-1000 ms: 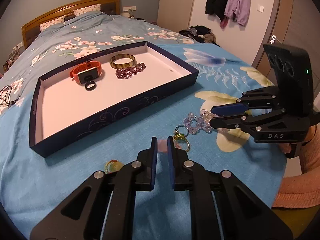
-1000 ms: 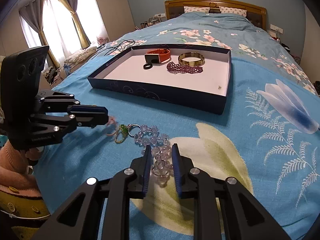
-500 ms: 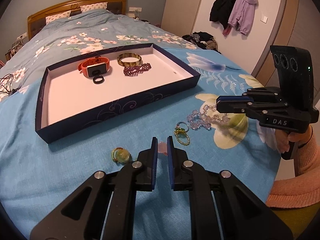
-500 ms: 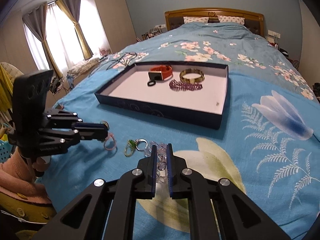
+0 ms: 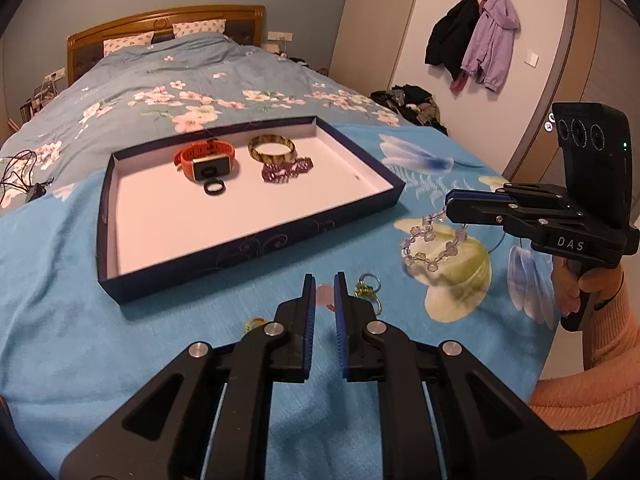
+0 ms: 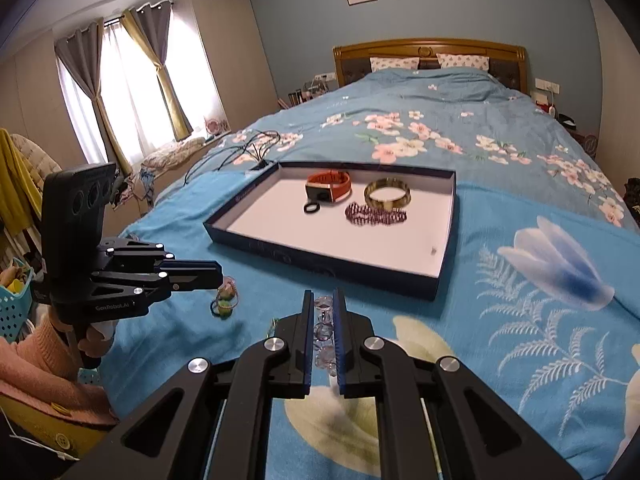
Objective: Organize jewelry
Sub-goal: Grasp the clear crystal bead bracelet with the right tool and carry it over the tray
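Right gripper [image 6: 322, 312] fingers pinching clear bead bracelet [image 5: 430, 240], lifted for tray [image 5: 256, 240] at 11 o'clock | left gripper [image 5: 322, 292] fingers nearly together, seemingly on a small pink piece [image 5: 325, 294]

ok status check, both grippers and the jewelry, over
Right gripper shut on clear bead bracelet, lifted off the bedspread. Left gripper shut on small pink piece. Tray ahead, path unobstructed. Keyring on the bedspread.
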